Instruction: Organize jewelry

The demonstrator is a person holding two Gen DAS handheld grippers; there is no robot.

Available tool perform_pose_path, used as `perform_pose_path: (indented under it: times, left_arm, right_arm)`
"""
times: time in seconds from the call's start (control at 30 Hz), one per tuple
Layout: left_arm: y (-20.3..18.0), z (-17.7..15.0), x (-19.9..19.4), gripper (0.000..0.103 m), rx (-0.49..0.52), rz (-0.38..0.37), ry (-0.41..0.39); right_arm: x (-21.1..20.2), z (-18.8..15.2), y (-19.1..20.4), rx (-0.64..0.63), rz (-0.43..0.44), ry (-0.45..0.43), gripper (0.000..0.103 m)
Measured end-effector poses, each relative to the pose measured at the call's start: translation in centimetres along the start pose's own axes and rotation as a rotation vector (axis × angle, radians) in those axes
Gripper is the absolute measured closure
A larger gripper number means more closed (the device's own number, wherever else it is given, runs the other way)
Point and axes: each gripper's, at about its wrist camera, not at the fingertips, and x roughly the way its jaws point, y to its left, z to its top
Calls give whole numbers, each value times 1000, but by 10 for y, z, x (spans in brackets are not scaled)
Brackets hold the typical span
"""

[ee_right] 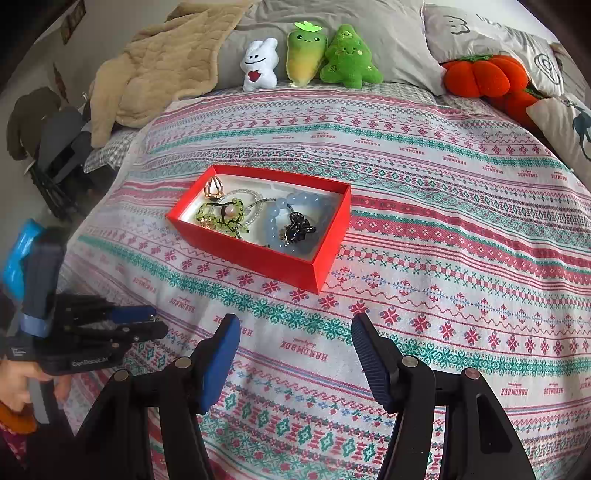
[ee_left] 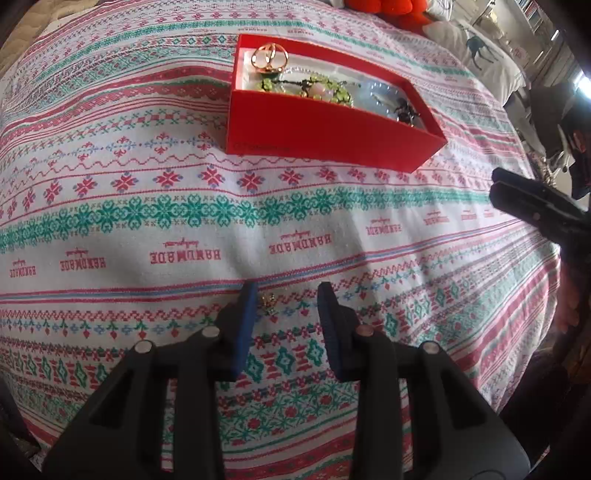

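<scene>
A red box [ee_left: 325,129] sits on the patterned bedspread and holds a gold ring [ee_right: 213,187], a green bead piece [ee_right: 221,216], a pale blue bead bracelet [ee_right: 295,218] and a black clip [ee_right: 301,227]. A small gold trinket [ee_left: 269,301] lies on the cloth in front of the box. My left gripper [ee_left: 288,291] points down over it with the trinket between its jaws, close beside the left pad and well apart from the right pad. My right gripper [ee_right: 295,321] hovers open above the cloth before the box, with nothing between its fingers.
Plush toys [ee_right: 303,55] and an orange pumpkin cushion [ee_right: 484,75] line the bed's far end, with grey pillows [ee_right: 480,33] behind. A beige blanket [ee_right: 155,70] is heaped at the far left. The bed's edge drops off at the left, beside a dark chair [ee_right: 59,147].
</scene>
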Motion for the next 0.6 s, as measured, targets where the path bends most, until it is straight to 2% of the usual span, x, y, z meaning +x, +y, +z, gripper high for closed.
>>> perform_pose_path:
  times: [0.07, 0.13, 0.17, 0.37, 0.6]
  left_arm:
    - [-3, 0, 2, 75, 9, 30, 7]
    - [-5, -1, 3, 85, 16, 61, 19]
    - [-5, 0, 4, 94, 13, 77, 22]
    - [-2, 2, -1, 97, -20, 23, 21]
    - [-8, 14, -28, 97, -24, -20, -53]
  right_arm:
    - [0, 0, -1, 4, -2, 1, 39]
    - [1, 0, -2, 11, -3, 3, 39]
    - [1, -1, -3, 15, -1, 5, 39]
    - [2, 0, -3, 22, -4, 7, 39]
    - [-4, 2, -3, 34, 7, -10, 39]
